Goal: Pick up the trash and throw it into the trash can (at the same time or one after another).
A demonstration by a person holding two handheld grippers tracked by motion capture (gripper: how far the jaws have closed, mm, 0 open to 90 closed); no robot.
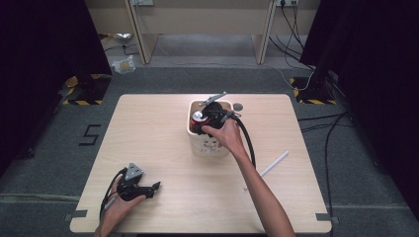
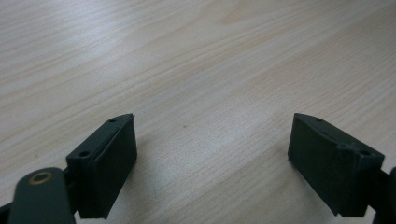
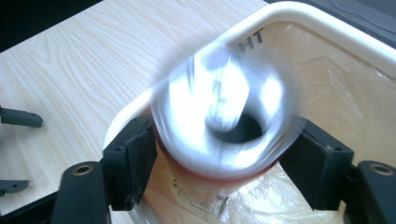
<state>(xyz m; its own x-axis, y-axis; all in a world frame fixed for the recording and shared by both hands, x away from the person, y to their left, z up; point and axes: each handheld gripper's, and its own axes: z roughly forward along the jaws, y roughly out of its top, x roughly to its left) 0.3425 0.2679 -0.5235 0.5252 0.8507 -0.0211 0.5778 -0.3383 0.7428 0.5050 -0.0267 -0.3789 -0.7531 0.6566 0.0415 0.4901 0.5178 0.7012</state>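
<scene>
1. Work in hand: a red drinks can with a silver top (image 1: 198,120) is going into a cream plastic bin lined with a clear bag (image 1: 213,146), which stands near the far middle of the pale wooden table (image 1: 163,123).
2. The right gripper (image 1: 207,118) reaches down over the bin's rim. In the right gripper view the can (image 3: 224,121) sits between its two black jaws, just inside the bin's near wall (image 3: 299,16).
3. Those jaws stand fairly wide, on either side of the can. The can's top is heavily blurred, so whether the pads still press on it cannot be told; it may be slipping free.
4. The left gripper (image 1: 157,186) rests on the table at the near left, well apart from the bin. Its jaws gape wide with nothing between them, over bare wood (image 2: 196,70).
5. Next move, as a judgement: the jaws need to clear the can fully, then the right hand should lift straight up so it does not snag the bag or tip the bin.
6. Count: one can, one bin, two grippers, one white stick-like rod (image 1: 274,164) lying on the table to the right, one small dark disc (image 1: 238,106) beside the bin's far corner.
</scene>
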